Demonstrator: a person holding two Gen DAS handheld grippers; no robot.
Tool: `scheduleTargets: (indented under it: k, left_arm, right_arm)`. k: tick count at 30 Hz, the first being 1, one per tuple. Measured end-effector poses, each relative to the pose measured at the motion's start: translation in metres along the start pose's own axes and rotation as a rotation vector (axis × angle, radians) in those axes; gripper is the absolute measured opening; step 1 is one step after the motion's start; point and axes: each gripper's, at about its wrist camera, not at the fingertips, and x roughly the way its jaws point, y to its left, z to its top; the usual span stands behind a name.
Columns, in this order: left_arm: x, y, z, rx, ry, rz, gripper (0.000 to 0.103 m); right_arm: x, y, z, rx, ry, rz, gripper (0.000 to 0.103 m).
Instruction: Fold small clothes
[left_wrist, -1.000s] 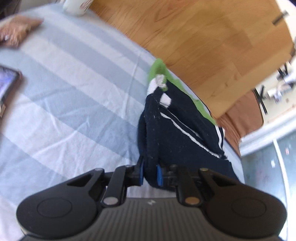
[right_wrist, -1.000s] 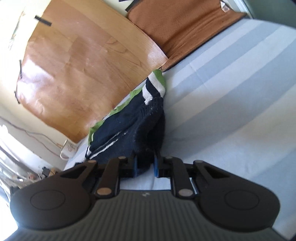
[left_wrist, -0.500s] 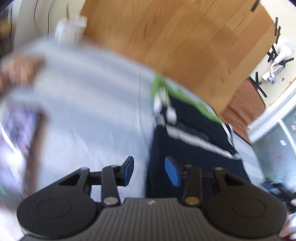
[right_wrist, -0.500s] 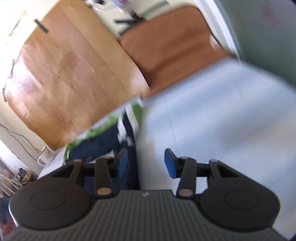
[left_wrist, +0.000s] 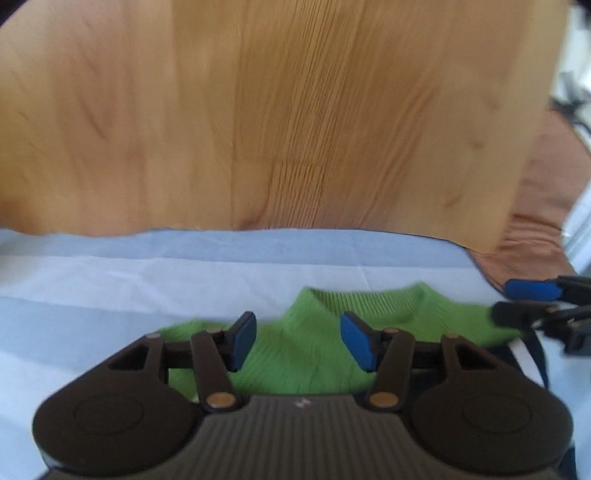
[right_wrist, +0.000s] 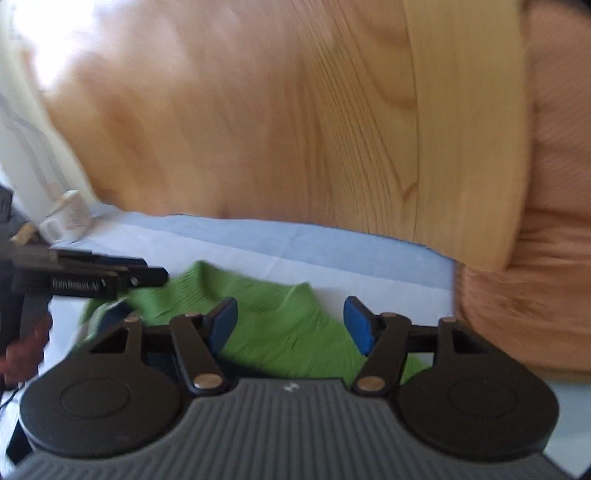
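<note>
We hold a black two-finger gripper in each hand, both reaching over a small knitted garment, green ribbed at the collar end and dark navy lower down (left_wrist: 314, 343), which lies flat on a bedsheet striped in pale blue and white (left_wrist: 110, 273). The garment sits near the far edge of the sheet, its green collar pointing toward a tall panel of honey-coloured wood (left_wrist: 295, 110) that rises just behind the bed.

In the left wrist view, our left gripper (left_wrist: 297, 341) has its blue-padded fingers (left_wrist: 356, 341) spread wide apart, holding nothing, with the green collar showing in the gap between them. At the right edge of this view, our right gripper (left_wrist: 532, 301) comes in from the side above the garment's shoulder.

In the right wrist view, our right gripper has its blue pads (right_wrist: 356, 328) equally wide apart and empty, hovering above the green knit. Our left gripper (right_wrist: 147, 275) enters from the left over the garment's other shoulder. Beyond it, a white ceramic mug (right_wrist: 66, 221) stands at the sheet's far corner. A rust-brown textured cushion (right_wrist: 535, 295) fills the right side, touching the wooden panel. Both views are blurred.
</note>
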Motion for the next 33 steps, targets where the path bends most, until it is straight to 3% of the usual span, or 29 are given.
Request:
scheduleTargets:
  k: [2,4,5,6,7,8,10,16,21,28,33]
  left_arm:
    - [0.023,-0.001,0.003,-0.017,0.026,-0.005,0.049]
    - [0.038,-0.005,0.000,0.006,0.049,-0.010,0.036]
    - [0.041,-0.007,-0.002,0.022,0.043,0.013,0.029]
    - [0.041,-0.009,-0.005,0.039,0.026,0.029,0.023]
    - [0.040,-0.009,-0.007,0.051,0.017,0.035,0.020]
    - [0.037,-0.008,-0.008,0.049,0.012,0.036,0.014]
    - [0.027,-0.006,-0.013,0.039,0.006,0.027,0.012]
    - [-0.053,-0.017,-0.037,0.046,-0.123,-0.004,0.012]
    - [-0.137,-0.040,-0.087,0.099,-0.270,-0.018,0.012]
    - [-0.239,-0.048,-0.203,0.150,-0.413,-0.067,0.012]
    - [-0.258,-0.045,-0.278,0.138,-0.375,-0.113,0.013]
  right_arm:
    - [0.029,-0.006,0.006,0.029,0.056,0.008,0.067]
    - [0.049,-0.008,0.008,0.034,0.081,-0.013,0.066]
    - [0.054,-0.008,0.006,0.031,0.090,0.000,0.058]
    - [0.056,-0.007,0.002,0.021,0.091,0.013,0.030]
    - [0.055,-0.001,-0.002,-0.015,0.074,-0.004,0.021]
    - [0.054,0.004,-0.003,-0.036,0.067,-0.024,0.020]
    - [0.045,0.012,-0.006,-0.049,0.048,-0.043,0.014]
    - [-0.026,0.040,-0.014,-0.070,-0.088,-0.027,0.013]
    - [-0.106,0.087,-0.053,-0.155,-0.202,-0.014,0.013]
    - [-0.185,0.142,-0.165,-0.244,-0.299,-0.003,0.013]
    - [-0.191,0.155,-0.245,-0.203,-0.315,-0.041,0.013]
